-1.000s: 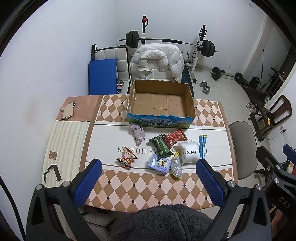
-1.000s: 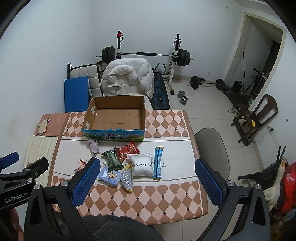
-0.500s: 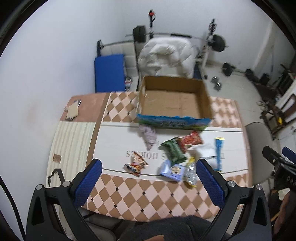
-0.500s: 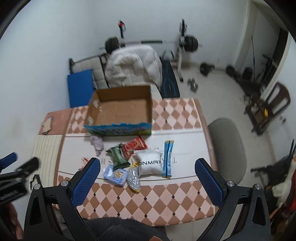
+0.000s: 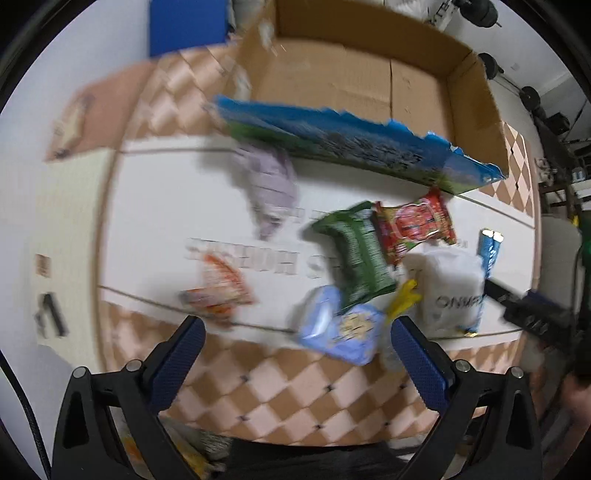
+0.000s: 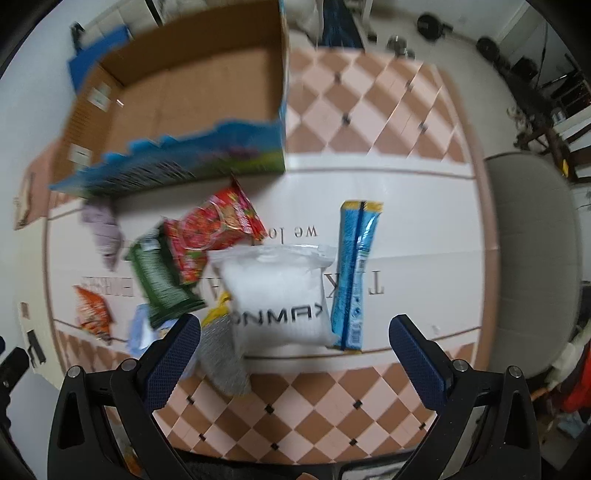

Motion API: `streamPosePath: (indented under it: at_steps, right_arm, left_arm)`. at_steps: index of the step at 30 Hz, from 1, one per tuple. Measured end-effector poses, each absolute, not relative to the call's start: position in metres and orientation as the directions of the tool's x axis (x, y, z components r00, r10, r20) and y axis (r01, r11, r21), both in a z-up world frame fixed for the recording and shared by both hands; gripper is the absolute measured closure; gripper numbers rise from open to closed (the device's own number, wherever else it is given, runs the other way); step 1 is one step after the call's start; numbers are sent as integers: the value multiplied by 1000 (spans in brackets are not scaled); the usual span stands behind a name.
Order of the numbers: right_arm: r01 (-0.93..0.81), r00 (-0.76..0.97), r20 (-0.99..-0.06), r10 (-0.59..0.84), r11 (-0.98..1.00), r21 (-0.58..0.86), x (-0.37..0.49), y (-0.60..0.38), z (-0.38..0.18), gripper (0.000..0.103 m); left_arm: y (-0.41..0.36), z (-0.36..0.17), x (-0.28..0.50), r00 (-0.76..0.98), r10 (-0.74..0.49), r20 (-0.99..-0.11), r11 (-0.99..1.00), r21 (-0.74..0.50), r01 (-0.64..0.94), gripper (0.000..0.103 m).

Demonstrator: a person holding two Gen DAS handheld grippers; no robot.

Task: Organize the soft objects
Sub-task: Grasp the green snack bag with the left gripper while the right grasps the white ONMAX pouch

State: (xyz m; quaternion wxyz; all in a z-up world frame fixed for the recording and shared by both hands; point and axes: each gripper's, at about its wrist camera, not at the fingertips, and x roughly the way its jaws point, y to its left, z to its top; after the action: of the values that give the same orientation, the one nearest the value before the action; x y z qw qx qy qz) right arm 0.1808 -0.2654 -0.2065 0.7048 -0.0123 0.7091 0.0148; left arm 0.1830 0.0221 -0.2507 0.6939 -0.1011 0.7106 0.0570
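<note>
Your right gripper (image 6: pixel 295 354), fingers spread wide and empty, has the white plastic pillow pouch (image 6: pixel 277 295) lying squarely ahead between them.

White walls (image 5: pixel 92 55) are framing the room, a pale tiled floor (image 6: pixel 461 33) is running behind, weight plates (image 6: pixel 430 24) are lying on it, a grey chair (image 6: pixel 532 236) is sitting beside the checkered table (image 6: pixel 388 110), dark wooden furniture (image 6: pixel 565 110) is standing right.
</note>
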Motion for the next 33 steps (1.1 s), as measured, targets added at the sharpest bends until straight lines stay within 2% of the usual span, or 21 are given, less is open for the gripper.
streamPosePath:
  at_steps: [4, 7, 11, 13, 17, 18, 19, 22, 29, 33]
  right_arm:
    - [-25, -75, -997, 12, 1000, 14, 188, -266, -245, 0]
    - [-17, -111, -993, 30, 999, 32, 187, -264, -260, 0]
    - [-6, -141, -989, 48, 999, 49, 184, -264, -273, 0]
    - [-3, -150, -987, 50, 999, 51, 185, -263, -278, 0]
    - [-9, -183, -982, 55, 998, 57, 184, -260, -294, 0]
    - [-12, -192, -980, 56, 998, 59, 183, -259, -299, 0]
    - [-14, -200, -978, 55, 998, 59, 184, -257, -303, 0]
    - [-22, -227, -973, 52, 998, 58, 180, -252, -320, 0]
    - [-31, -209, -976, 56, 997, 63, 165, -249, -324, 31]
    - [-42, -188, -978, 94, 994, 104, 148, -250, -317, 37]
  left_arm:
    - [1, -298, 214, -95, -131, -987, 968, -106, -227, 7]
    - [-11, -329, 231, -155, -161, -975, 965, -122, -233, 8]
    - [-21, -360, 241, -221, -159, -962, 969, -108, -223, 11]
    - [-25, -375, 241, -256, -149, -955, 973, -95, -210, 32]
    - [-26, -394, 239, -287, -154, -945, 972, -93, -216, 58]
    - [-27, -396, 237, -285, -146, -947, 974, -86, -212, 68]
    - [-29, -398, 236, -283, -134, -950, 976, -78, -202, 72]
    - [-34, -398, 227, -256, -90, -962, 985, -47, -169, 74]
    - [-42, -366, 189, -195, -26, -980, 990, 2, -142, 76]
    - [-52, -325, 162, -126, -15, -992, 991, 2, -133, 76]
